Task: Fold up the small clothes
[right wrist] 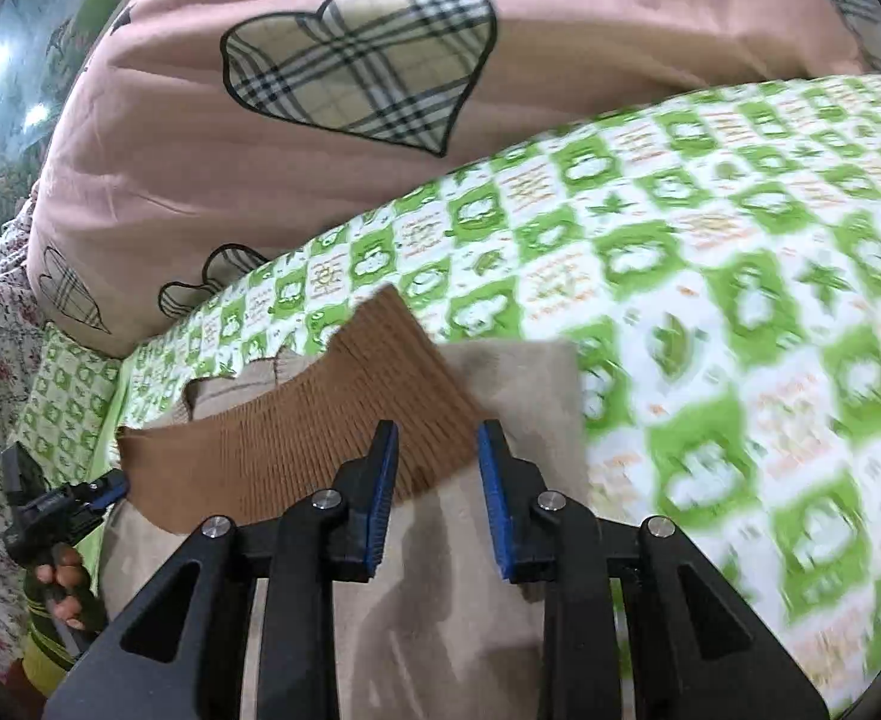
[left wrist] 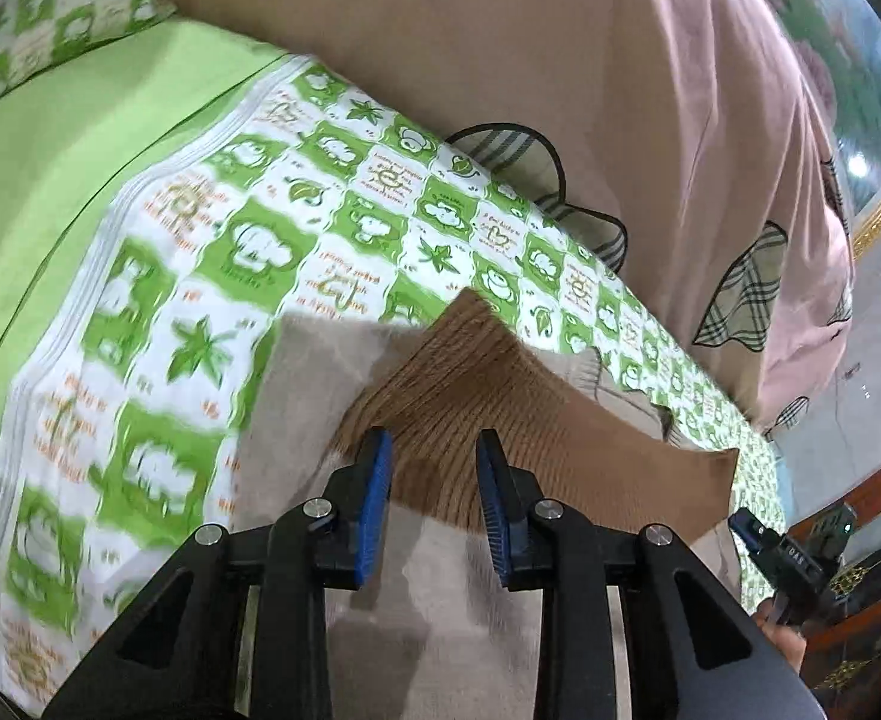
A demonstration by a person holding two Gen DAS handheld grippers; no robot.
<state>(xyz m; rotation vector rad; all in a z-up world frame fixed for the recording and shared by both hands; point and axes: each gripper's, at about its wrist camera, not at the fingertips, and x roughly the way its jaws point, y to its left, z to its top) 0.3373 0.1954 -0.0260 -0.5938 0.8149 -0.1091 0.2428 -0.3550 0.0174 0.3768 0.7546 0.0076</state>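
Left wrist view shows us mid-fold: the beige garment (left wrist: pixel 440 600) lies on the bed (left wrist: pixel 212 276), its brown ribbed band (left wrist: pixel 470 408) doubled over, both the left hand-held gripper (left wrist: pixel 434 504) and right hand-held gripper (right wrist: pixel 437 498) agape, empty; next, we judge, regrasp an edge.

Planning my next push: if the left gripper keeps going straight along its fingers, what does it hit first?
Most likely the brown ribbed band of the beige garment, lying right ahead of the open left gripper. Beyond it comes the green patterned sheet. Depth is uncertain.
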